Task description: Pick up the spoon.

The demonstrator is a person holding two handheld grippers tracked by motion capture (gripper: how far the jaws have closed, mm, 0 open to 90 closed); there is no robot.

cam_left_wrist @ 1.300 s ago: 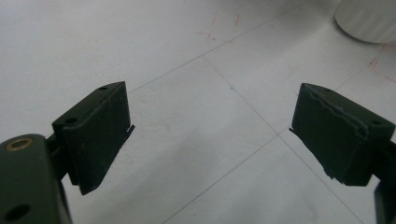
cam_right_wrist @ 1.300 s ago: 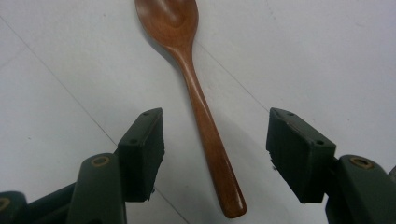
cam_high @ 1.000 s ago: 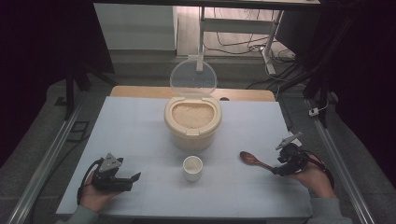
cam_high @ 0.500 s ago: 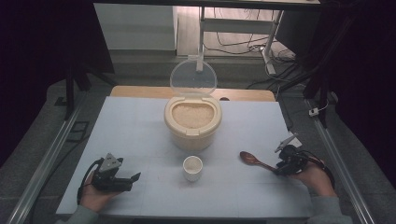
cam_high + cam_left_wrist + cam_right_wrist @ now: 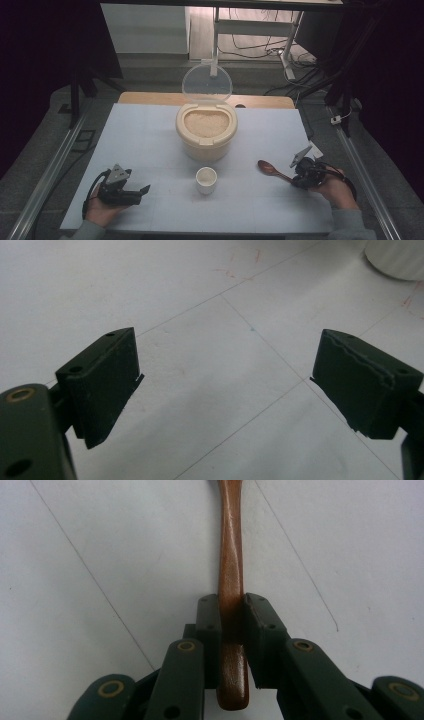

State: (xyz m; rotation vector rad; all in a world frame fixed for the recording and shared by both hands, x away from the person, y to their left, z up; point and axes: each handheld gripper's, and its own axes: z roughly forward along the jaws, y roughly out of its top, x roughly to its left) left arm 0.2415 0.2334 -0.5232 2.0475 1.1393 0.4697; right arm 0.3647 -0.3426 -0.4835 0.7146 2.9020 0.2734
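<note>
A brown wooden spoon [image 5: 272, 170] lies on the white table to the right of a small white cup [image 5: 206, 179]; its handle [image 5: 231, 580] runs straight up the right gripper view. My right gripper [image 5: 300, 176] has just been closing, and its pads [image 5: 209, 625] now press on both sides of the handle near its end. My left gripper [image 5: 141, 192] rests low at the front left, jaws wide apart over bare table, its left pad [image 5: 102, 382] touching nothing. Behind the cup stands a cream rice container [image 5: 206, 130], full of rice, its clear lid [image 5: 206, 85] flipped up.
The white table [image 5: 140, 140] has thin ruled lines and dark surroundings. A wooden board [image 5: 265, 102] lies behind the container. Metal rails [image 5: 47, 175] run along both table sides. The cup's white wall [image 5: 395, 260] shows at the upper right of the left gripper view.
The right gripper's jaws have closed on the spoon handle. Both hands and the other objects stay where they were.
</note>
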